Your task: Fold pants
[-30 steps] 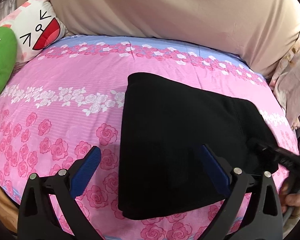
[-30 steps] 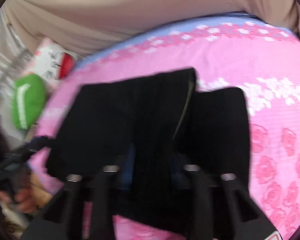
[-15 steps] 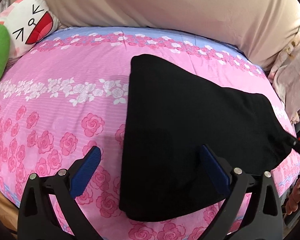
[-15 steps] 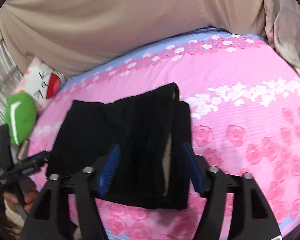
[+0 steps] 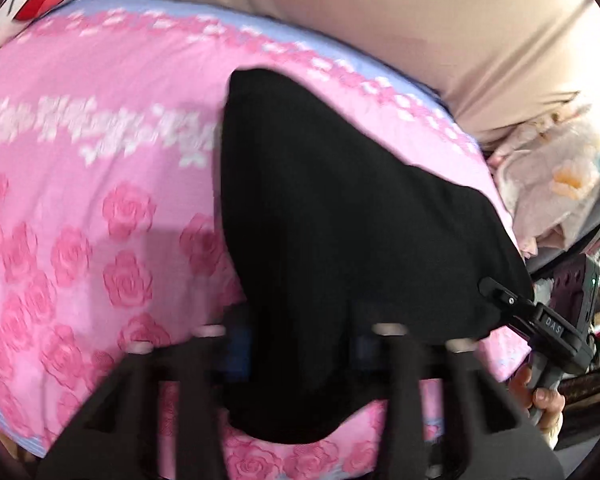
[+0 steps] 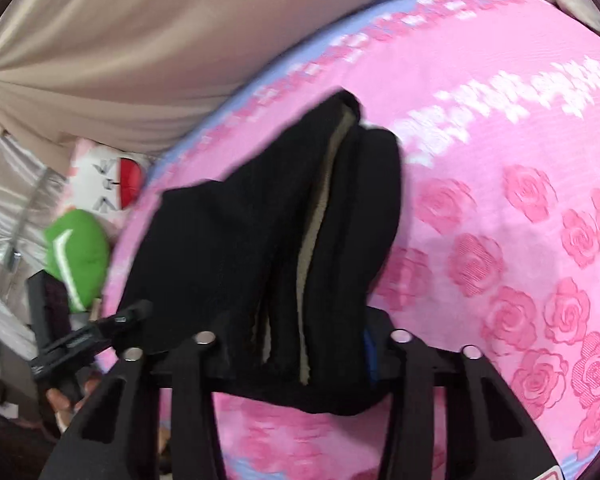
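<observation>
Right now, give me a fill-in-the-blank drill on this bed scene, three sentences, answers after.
1. The folded pants are ____ in colour.
2. The bedsheet under them is pink, printed with ____.
3. In the right wrist view, the green cushion lies ____ the sheet, at its left edge.

Missing words: black; roses; beside

The pants (image 5: 340, 208) are black, with a tan strip (image 6: 314, 216) inside. The bed sheet (image 5: 100, 200) is pink with darker pink roses, white flowers and a blue far edge. A green pillow (image 6: 78, 256) sits left.
</observation>
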{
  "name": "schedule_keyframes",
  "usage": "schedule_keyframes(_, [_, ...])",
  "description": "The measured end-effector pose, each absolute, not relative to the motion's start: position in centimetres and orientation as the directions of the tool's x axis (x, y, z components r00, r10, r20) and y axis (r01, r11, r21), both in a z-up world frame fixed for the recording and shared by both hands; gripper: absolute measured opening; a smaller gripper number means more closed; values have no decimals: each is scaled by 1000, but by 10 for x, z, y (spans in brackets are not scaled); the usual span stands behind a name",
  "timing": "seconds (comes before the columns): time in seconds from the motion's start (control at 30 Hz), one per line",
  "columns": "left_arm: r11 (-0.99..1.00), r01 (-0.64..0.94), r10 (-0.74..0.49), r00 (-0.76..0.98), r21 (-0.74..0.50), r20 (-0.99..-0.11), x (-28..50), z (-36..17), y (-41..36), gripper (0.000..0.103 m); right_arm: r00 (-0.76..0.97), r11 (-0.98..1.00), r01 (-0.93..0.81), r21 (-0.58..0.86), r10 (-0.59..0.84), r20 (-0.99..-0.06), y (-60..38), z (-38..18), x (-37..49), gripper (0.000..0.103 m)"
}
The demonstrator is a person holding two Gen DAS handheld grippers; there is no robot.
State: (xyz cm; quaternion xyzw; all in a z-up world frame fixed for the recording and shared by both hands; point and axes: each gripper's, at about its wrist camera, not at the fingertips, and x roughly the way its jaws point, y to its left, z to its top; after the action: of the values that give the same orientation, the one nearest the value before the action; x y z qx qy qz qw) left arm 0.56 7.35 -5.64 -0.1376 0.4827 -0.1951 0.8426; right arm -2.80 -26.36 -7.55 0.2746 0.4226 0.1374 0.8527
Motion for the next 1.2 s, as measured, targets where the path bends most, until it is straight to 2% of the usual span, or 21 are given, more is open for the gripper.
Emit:
schedule_keyframes(0.03, [879,210,-474,464,-427,-748,3,-46,78,20,612,807,-26,590,479,-629,-260,-66,-30,39])
schedule_keyframes(0.13, [868,224,-495,474,-444,-728,-10,-25,97,19,622,783,-98,614,530,-576,-250,-40,-48,39])
schedule_keyframes(0.2, [867,237,-498,449,-438,-742,-20,-22,101,21,622,806,-90,585,505,-599,-244,-40,-59,44])
schedule_keyframes(0.27, [902,232,-430,424,-363,-797,-25,-35,94,30,594,859,-56,509,439,-674,-240,-54,-64,58])
schedule_keyframes(0.3, [930,219,-362,427,-294,-828,-28,-45,88,40,575,898,7,440,356,-737,-240,-68,-64,68])
schedule_keyframes(0.33, [943,209,-325,434,-257,-840,-30,-51,85,54,560,915,51,401,307,-770,-241,-78,-64,70])
schedule_keyframes(0.37, [957,190,-284,452,-220,-846,-32,-55,82,62,565,899,49,436,335,-754,-245,-84,-67,70])
schedule_keyframes(0.43, [978,144,-202,515,-148,-833,-39,-53,78,89,569,855,68,514,390,-724,-253,-86,-70,71])
schedule_keyframes(0.5, [979,154,-197,536,-134,-821,-42,-51,73,93,567,855,62,514,394,-723,-254,-84,-69,73])
schedule_keyframes(0.6, [976,163,-208,524,-142,-826,-42,-55,63,97,559,849,48,527,414,-718,-248,-86,-64,81])
schedule_keyframes(0.8, [951,154,-310,437,-270,-844,-25,-79,56,98,572,851,33,524,414,-708,-240,-92,-55,87])
schedule_keyframes(1.03, [942,165,-336,452,-292,-827,-19,-83,49,98,583,850,22,526,416,-698,-238,-95,-50,88])
schedule_keyframes(1.07, [937,169,-349,455,-305,-819,-18,-83,49,97,587,854,18,520,412,-697,-237,-94,-49,86])
schedule_keyframes(1.1, [932,176,-362,456,-316,-813,-17,-82,48,88,596,856,19,517,405,-693,-236,-95,-48,76])
schedule_keyframes(1.13, [919,194,-395,448,-344,-802,-17,-80,49,74,598,854,17,520,408,-689,-236,-96,-48,66])
schedule_keyframes(1.2, [903,199,-430,442,-382,-787,-18,-77,54,61,602,832,20,555,433,-671,-240,-96,-49,55])
